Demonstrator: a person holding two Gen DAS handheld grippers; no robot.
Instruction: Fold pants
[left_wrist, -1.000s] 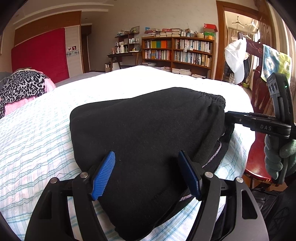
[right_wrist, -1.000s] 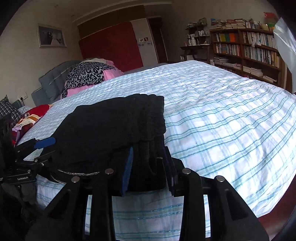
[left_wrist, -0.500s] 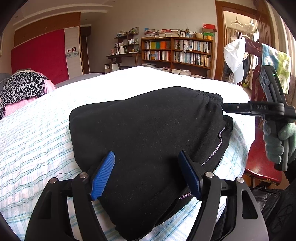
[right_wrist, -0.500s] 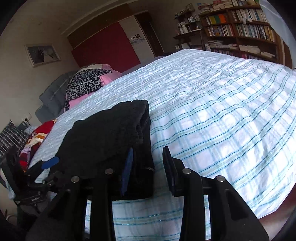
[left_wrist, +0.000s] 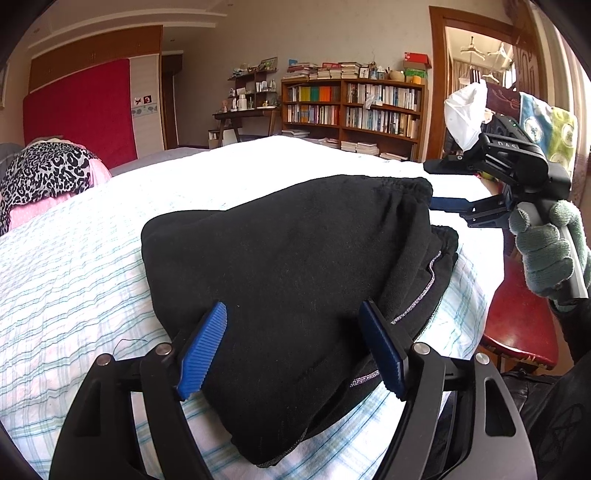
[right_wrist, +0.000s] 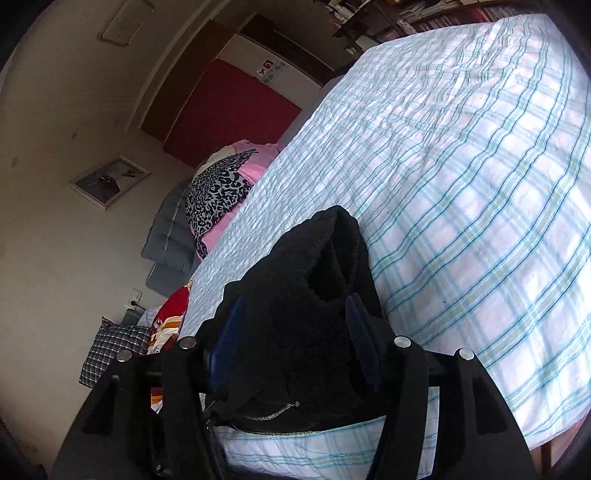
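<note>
Black pants (left_wrist: 295, 266) are lying folded at the near edge of the checked bed (left_wrist: 74, 280), directly ahead of the left gripper (left_wrist: 291, 347), whose released jaws are straddling them; the right gripper (right_wrist: 295, 347), just been opening, is flanking the waistband end without pinching it.

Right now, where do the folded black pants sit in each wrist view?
Left wrist: black pants fill the centre, on the plaid bedsheet, waistband toward upper right.
Right wrist: pants at lower centre, near the bed's edge; picture rolled.
Shared landmark: leopard-print bedding, at left in both.
</note>
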